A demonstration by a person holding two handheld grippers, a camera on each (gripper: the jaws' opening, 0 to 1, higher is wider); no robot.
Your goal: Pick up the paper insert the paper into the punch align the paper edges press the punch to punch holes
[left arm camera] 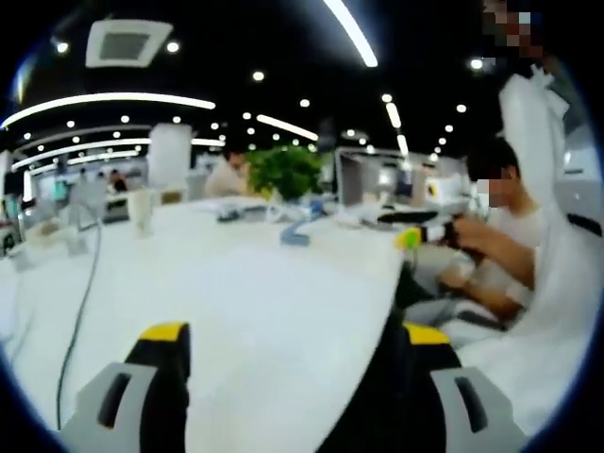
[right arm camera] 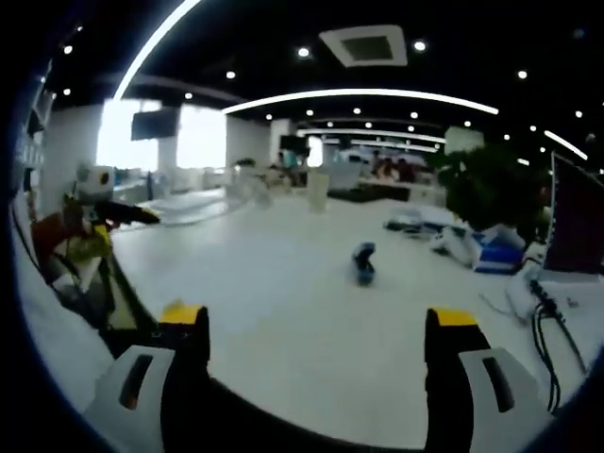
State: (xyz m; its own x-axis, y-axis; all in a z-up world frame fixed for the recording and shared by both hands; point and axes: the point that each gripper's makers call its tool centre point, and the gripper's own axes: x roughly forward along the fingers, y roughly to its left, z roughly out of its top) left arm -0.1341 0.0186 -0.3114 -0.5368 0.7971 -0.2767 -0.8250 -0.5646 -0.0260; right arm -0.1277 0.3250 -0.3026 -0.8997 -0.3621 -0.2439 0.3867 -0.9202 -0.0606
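Over a long white table we see the left gripper with its jaws spread wide and nothing between them — bare tabletop shows in the gap. A dark cable trails across the surface to the left, and a green plant stands at the far end. A seated person works at the table's right edge. Our right gripper is likewise wide apart and empty. A small blue punch sits ahead of it, well apart, on the same table. We cannot make out the paper.
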